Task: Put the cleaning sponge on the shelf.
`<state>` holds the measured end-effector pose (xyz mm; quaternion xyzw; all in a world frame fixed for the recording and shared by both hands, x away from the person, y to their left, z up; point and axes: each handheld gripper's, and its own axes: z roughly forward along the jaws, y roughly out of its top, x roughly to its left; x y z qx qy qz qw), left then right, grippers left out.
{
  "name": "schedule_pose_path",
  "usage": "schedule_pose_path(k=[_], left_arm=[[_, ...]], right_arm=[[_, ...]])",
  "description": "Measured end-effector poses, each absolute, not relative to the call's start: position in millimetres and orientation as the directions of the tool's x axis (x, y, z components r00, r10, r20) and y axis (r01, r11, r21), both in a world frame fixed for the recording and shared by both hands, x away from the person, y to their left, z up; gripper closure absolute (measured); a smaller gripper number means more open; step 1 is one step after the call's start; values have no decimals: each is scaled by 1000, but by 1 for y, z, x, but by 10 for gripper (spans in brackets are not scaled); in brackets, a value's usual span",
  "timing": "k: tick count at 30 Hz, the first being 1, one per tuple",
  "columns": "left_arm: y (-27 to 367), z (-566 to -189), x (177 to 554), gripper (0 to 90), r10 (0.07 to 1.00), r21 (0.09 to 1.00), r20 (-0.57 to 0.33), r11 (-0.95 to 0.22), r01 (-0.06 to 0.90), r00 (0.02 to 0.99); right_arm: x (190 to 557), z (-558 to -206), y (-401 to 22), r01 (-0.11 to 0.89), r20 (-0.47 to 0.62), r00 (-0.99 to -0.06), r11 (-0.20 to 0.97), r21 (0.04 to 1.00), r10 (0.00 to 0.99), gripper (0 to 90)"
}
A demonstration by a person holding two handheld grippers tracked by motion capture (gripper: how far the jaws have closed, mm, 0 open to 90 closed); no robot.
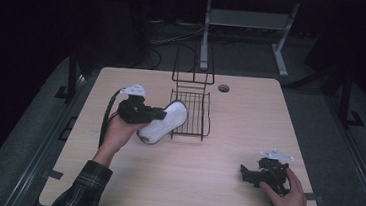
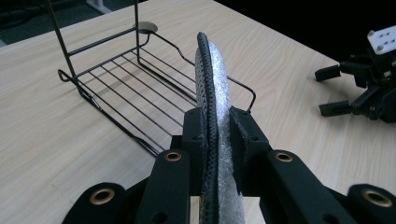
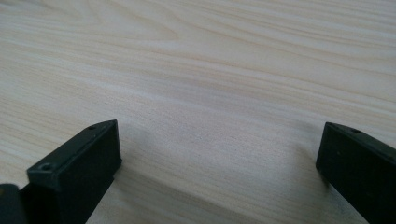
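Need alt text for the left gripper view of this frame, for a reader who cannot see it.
The left gripper clamps a thin white slipper with a black rim edge-on between its two black fingers. The slipper points toward a black wire rack on the pale wooden table. The other gripper lies on the table at far right.

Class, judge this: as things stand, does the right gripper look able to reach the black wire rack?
Probably yes. The right gripper rests open at the table's near right, holding nothing, with bare light wooden table between it and the black wire rack. The white slipper in the left gripper crowds only the rack's left side.
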<state>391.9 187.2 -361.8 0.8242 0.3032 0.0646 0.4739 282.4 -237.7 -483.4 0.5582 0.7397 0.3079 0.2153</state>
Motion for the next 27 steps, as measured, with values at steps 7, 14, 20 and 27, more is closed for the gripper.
schedule_pose_path(k=[7,14,20,27], left_arm=[[181,-359,401,766,565,819,-171,-375,435,807],[172,-355,417,766,564,817,-164,-382,432,809],[165,-355,427,766,569,815,-176,-374,443,804],[159,-358,440,766,573,822,-194,-348,451,797]], right_arm=[[282,-483,-238,693,25,-284,187,696,958,0],[282,-483,-238,694,25,-284,187,696,959,0],[282,-483,-238,693,25,-284,187,696,959,0],[282,-483,-238,693,26,-284,187,696,959,0]])
